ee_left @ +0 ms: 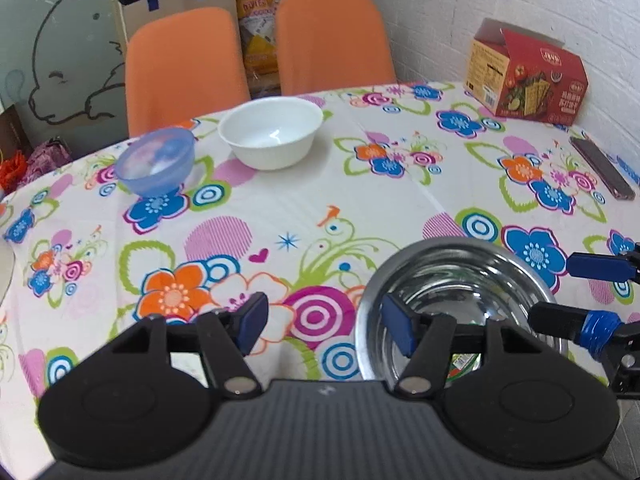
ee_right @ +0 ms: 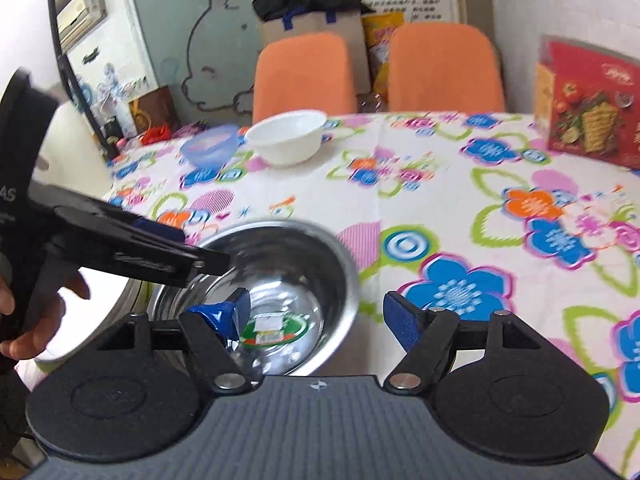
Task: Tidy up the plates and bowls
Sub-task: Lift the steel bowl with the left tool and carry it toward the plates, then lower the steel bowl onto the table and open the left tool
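Your left gripper stands with its fingers apart, pressing nothing, the steel bowl's rim between them. Your right gripper straddles that shiny round bowl's other rim; whether it pinches, you cannot tell. Open floral bench lies ahead; a white bowl and a translucent blue bowl sit far off.

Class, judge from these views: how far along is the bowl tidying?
Done: nothing stacked; the white bowl and blue bowl stand separately at the far side. In hand: left gripper and right gripper, both open, sit at the steel bowl rim, gripping nothing. Left: gathering all three bowls.
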